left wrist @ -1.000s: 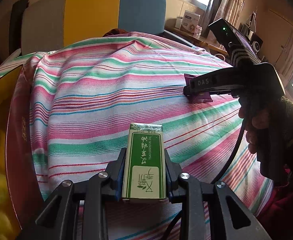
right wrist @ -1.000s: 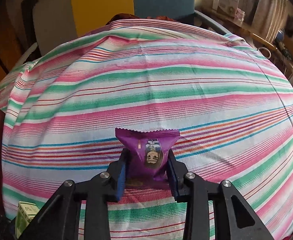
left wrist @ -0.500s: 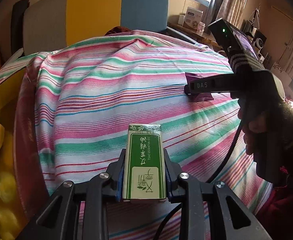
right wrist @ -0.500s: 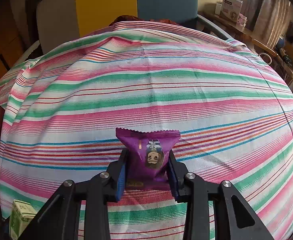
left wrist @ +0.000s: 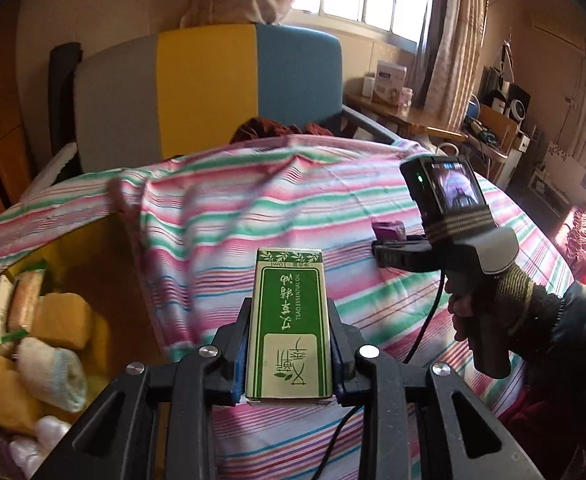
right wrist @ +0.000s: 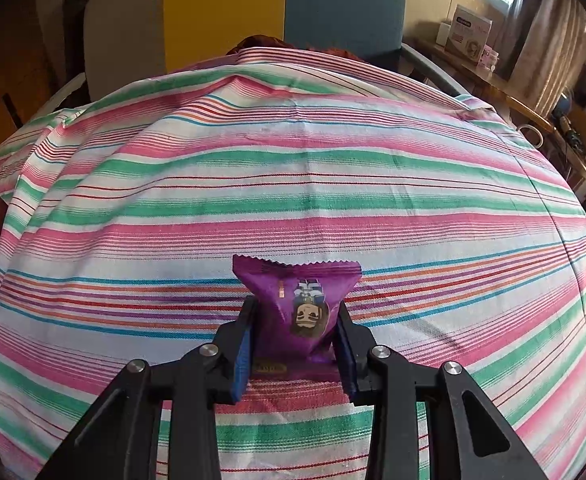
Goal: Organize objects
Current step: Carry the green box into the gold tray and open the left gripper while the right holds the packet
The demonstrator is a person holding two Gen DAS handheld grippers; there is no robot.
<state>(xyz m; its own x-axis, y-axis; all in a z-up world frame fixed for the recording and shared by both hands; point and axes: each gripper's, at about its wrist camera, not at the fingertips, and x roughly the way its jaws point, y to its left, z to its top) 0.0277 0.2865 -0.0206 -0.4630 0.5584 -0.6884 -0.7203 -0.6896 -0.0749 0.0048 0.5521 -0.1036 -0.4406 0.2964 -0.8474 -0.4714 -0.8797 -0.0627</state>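
- Left wrist view: a striped cloth (left wrist: 293, 200) in pink, green and white covers a broad surface and hangs over its left edge
- Beside that edge sits a yellow bin (left wrist: 105, 248) holding rolled socks, yellow pieces and small packets
- The left gripper (left wrist: 289, 352) is clamped on a green box (left wrist: 289, 320) of essential oil, held upright above the cloth near the bin
- The right gripper (right wrist: 295, 340) pinches a purple snack packet (right wrist: 297, 300) low over the middle of the cloth; whether the packet touches the cloth cannot be told
- Behind the surface stands a chair (left wrist: 213, 88) with grey, yellow and blue panels, something dark red bunched at its seat
- A sunlit window with curtains (left wrist: 445, 32) lies beyond, over a wooden desk (left wrist: 413, 120) bearing a white carton
- Cluttered shelves line the right wall
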